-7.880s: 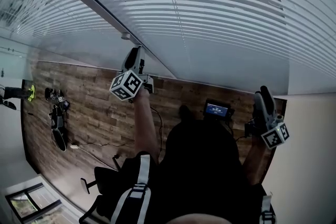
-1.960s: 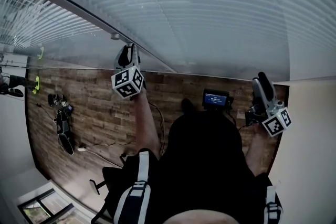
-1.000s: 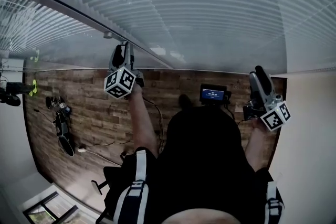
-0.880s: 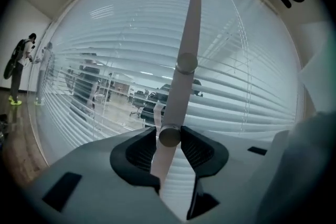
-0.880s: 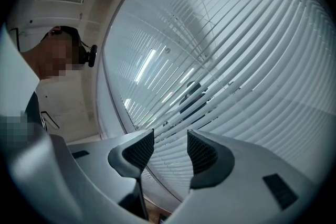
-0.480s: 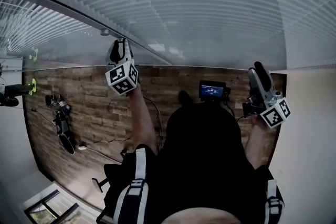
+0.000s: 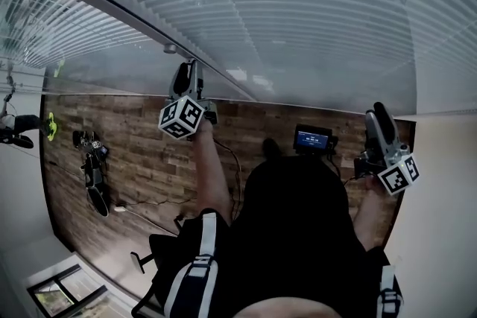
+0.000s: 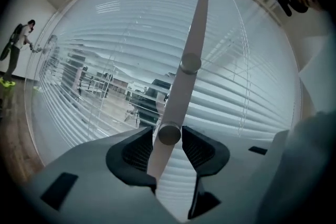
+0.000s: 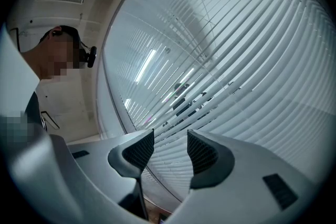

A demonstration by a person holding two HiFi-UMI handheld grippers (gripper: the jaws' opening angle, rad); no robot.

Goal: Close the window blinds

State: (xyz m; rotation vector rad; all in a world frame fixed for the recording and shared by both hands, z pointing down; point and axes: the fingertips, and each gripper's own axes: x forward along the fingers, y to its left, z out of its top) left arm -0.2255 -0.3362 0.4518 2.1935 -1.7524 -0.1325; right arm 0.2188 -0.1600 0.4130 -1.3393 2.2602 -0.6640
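Observation:
White slatted blinds (image 7: 298, 18) fill the window ahead. A pale mullion (image 8: 194, 23) runs between two panes and carries two round knobs. The nearer knob (image 8: 169, 134) sits between the pads of my left gripper (image 8: 169, 140), whose jaws are opening, with a thin gap on each side. The farther knob (image 8: 190, 64) is free. In the head view my left gripper (image 7: 186, 74) is raised to the mullion (image 7: 112, 7). My right gripper (image 7: 377, 115) hangs low at the right, open and holding nothing. The right gripper view shows only blinds (image 9: 236, 50) beyond its jaws.
A wood floor (image 7: 141, 160) lies below, with a small lit screen (image 7: 313, 138) at my feet and dark gear with a cable (image 7: 93, 171) to the left. A white wall (image 7: 447, 234) stands on the right. Another person (image 8: 18, 42) stands far left by the window.
The slats of the right pane lie flatter than several seconds ago. My left gripper stays at the mullion and sits slightly lower and further right in the picture. The right gripper barely moved.

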